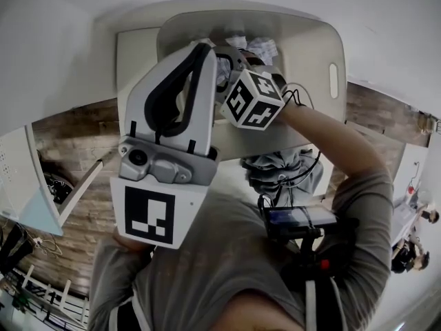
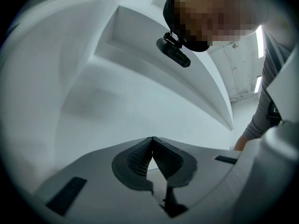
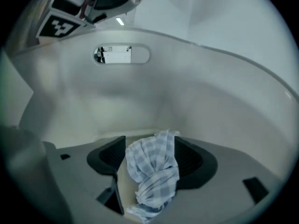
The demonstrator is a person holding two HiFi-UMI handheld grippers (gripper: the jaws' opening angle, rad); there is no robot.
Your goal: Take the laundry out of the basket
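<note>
My right gripper [image 3: 152, 148] points down into the white basket [image 3: 201, 87]. Its fingers are spread wide, with a blue-and-white checked cloth [image 3: 154, 176] bunched between them. The cloth seems to brush both pads, though it looks loose rather than squeezed. More crumpled laundry [image 1: 251, 47] lies inside the basket beyond it. My left gripper [image 2: 152, 140] is held level toward a white wall [image 2: 93, 78], fingers pressed together with nothing between them.

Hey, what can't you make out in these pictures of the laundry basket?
Basket interior, head view: mostly covered by the left gripper and right gripper.
Checked cloth, right gripper view: surroundings blocked by the gripper's body.
Left gripper view: points at the wall, no laundry visible.
</note>
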